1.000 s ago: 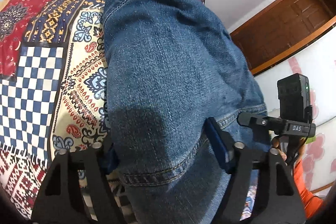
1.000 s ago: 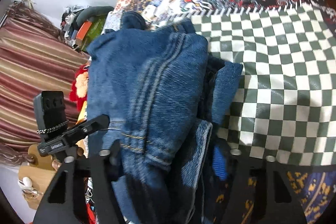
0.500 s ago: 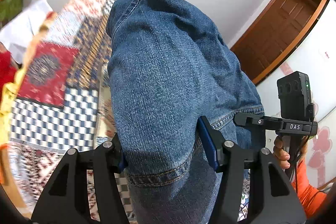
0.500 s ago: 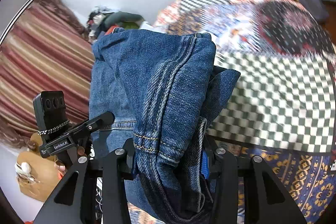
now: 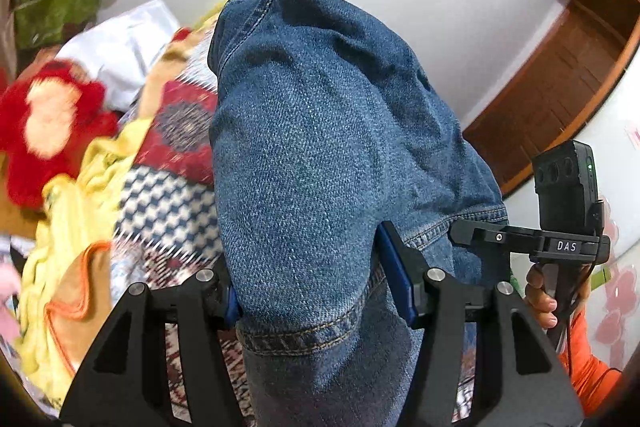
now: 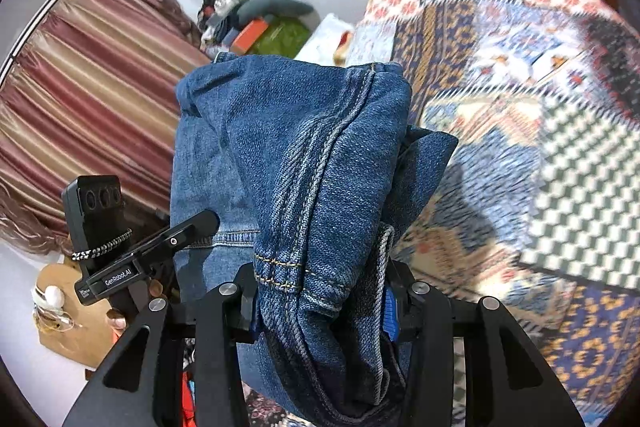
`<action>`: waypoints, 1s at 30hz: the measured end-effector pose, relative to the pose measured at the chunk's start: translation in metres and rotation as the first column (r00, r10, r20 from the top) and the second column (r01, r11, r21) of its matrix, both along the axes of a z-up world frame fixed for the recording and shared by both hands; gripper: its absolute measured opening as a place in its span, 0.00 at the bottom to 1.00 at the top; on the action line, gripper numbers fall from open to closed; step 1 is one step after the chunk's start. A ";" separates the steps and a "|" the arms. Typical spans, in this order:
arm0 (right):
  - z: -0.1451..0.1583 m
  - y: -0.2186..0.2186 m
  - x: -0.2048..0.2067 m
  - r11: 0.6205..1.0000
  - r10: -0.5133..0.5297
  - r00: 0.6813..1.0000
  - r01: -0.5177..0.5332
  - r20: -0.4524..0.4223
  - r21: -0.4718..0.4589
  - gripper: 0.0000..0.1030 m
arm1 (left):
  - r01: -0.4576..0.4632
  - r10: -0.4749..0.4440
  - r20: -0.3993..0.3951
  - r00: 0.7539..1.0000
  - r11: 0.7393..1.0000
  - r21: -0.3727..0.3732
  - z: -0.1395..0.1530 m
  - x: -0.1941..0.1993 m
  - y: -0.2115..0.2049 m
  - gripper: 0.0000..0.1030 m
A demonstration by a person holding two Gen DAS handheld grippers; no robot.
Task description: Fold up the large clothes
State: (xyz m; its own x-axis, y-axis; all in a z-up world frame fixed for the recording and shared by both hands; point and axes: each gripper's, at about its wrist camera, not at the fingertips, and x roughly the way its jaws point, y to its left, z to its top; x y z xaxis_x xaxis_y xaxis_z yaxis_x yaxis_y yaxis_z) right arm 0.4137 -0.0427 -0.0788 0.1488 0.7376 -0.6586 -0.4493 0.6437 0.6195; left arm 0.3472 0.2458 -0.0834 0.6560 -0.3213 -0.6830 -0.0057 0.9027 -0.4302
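Note:
A folded pair of blue denim jeans [image 5: 320, 155] hangs in the air above the bed, held from both sides. My left gripper [image 5: 312, 291] is shut on one thick folded end, its blue pads pressed into the cloth near a stitched hem. My right gripper [image 6: 320, 303] is shut on the other end of the jeans [image 6: 296, 163], where several layers and a seam bunch between its fingers. In the left wrist view the other hand-held gripper [image 5: 560, 219] shows at the right, held by a person's hand. In the right wrist view the left-hand gripper [image 6: 108, 239] shows at the left.
A patchwork bedspread [image 6: 520, 115] covers the bed below. A red soft toy [image 5: 48, 123], yellow cloth [image 5: 76, 211] and a white pillow [image 5: 120, 51] lie by the bed's edge. A striped curtain [image 6: 80, 99], a cluttered shelf [image 6: 256, 19] and a wooden door [image 5: 568, 75] line the room.
Both grippers closed tighter on the jeans and lifted them off the bedspread. The views tilted up, so the bed dropped lower and the walls, curtain and toy came into sight.

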 end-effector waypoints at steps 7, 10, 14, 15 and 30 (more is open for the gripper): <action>-0.059 0.058 0.002 0.993 0.054 0.994 -0.063 -0.092 -0.097 0.40 | -0.076 0.065 -0.121 0.991 0.993 -0.086 -0.067 -0.012 0.043 0.56; -0.094 0.078 0.006 0.987 0.058 0.987 -0.080 -0.151 -0.141 0.40 | -0.102 0.081 -0.180 0.980 0.989 -0.106 -0.097 -0.010 0.056 0.56; -0.130 0.093 0.014 0.978 0.063 0.979 -0.099 -0.196 -0.182 0.40 | -0.119 0.088 -0.241 0.967 0.986 -0.117 -0.132 -0.005 0.066 0.56; -0.136 0.096 0.017 0.977 0.060 0.977 -0.099 -0.203 -0.187 0.40 | -0.126 0.089 -0.258 0.962 0.983 -0.131 -0.142 -0.002 0.069 0.56; -0.149 0.082 0.013 0.968 0.055 0.986 -0.091 -0.155 -0.235 0.60 | -0.159 0.138 -0.237 0.962 0.985 -0.069 -0.156 -0.027 0.066 0.67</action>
State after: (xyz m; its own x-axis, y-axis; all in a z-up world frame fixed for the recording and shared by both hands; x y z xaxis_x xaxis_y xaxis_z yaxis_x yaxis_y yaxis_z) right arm 0.4269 0.0395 -0.2274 -0.0102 0.5600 -0.8284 -0.4171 0.7506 0.5125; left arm 0.3204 0.3121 -0.2396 0.5285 -0.2967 -0.7954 -0.2452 0.8437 -0.4776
